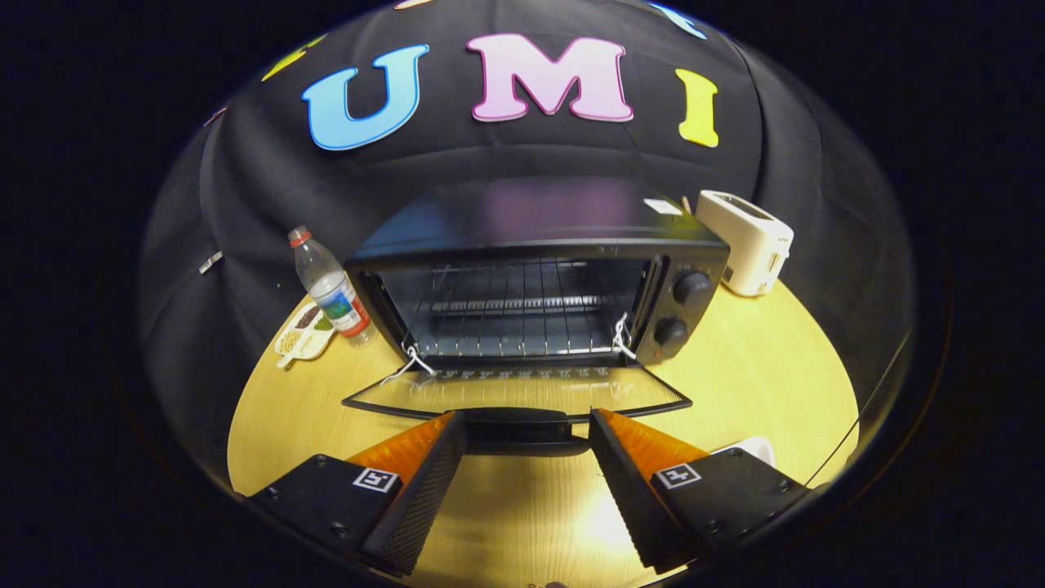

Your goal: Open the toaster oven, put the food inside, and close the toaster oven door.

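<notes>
A black toaster oven [539,269] stands at the back of the round wooden table [759,376], its glass door [518,392] folded down flat toward me. Inside I see a wire rack [506,314] with nothing on it. The door's black handle [518,429] lies just ahead of my gripper [526,425], level with the fingertips. Both fingers [424,482] are spread wide apart, open, with nothing held between them. A white object [747,447] peeks out behind the right finger; I cannot tell what it is.
A clear water bottle [331,286] with a red cap stands left of the oven, beside a small cream dish [304,333] with dark bits. A white pop-up toaster [749,241] sits at the oven's back right. Bare tabletop lies to the right of the door.
</notes>
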